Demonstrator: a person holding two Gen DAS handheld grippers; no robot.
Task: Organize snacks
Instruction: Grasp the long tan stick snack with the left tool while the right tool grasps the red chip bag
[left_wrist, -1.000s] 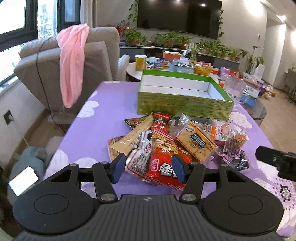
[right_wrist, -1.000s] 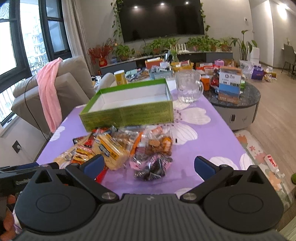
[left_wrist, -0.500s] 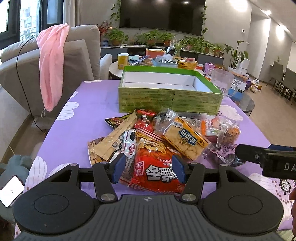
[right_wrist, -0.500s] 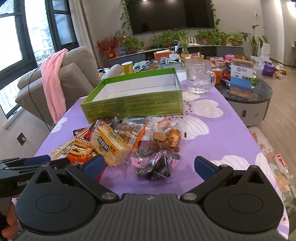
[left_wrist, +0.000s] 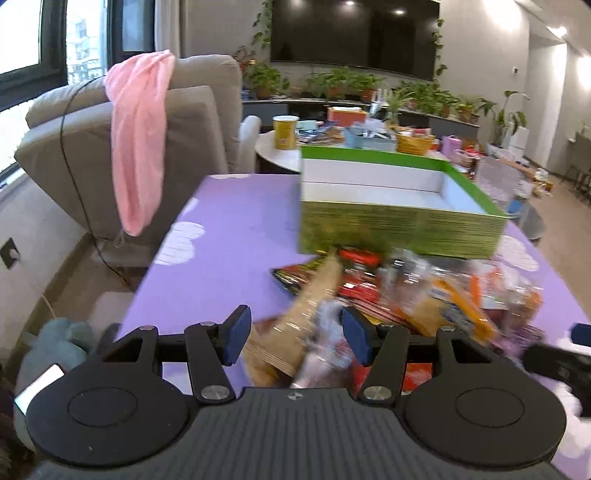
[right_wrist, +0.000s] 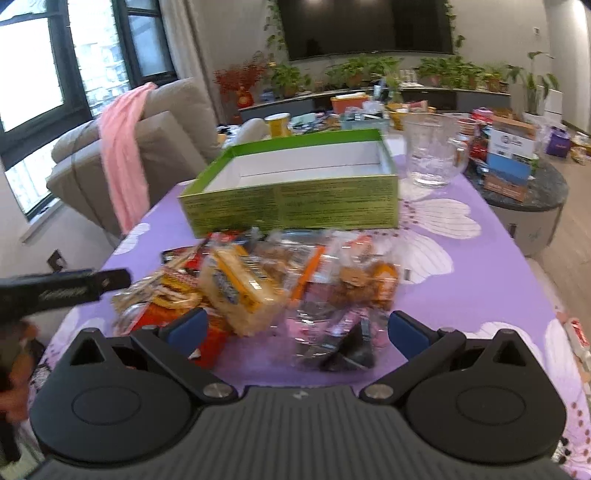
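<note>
Snacks (right_wrist: 258, 291) on purple tablecloth (right_wrist: 461, 295) before green box (right_wrist: 295, 199).

One box (right_wrist: 295, 206), perhaps ten snacks (right_wrist: 258, 288)

A heap of crinkly plastic snack packets (right_wrist: 273, 288) blocks the near middle of the purple flower-print tablecloth (right_wrist: 476, 295). Behind it, close by, stands the open green cardboard box (right_wrist: 295, 206), white inside and unobstructed from above. A clear glass pitcher (right_wrist: 430, 149) stands by the box's right corner. Bare cloth lies open on both sides of the heap (left_wrist: 221, 236).
</note>
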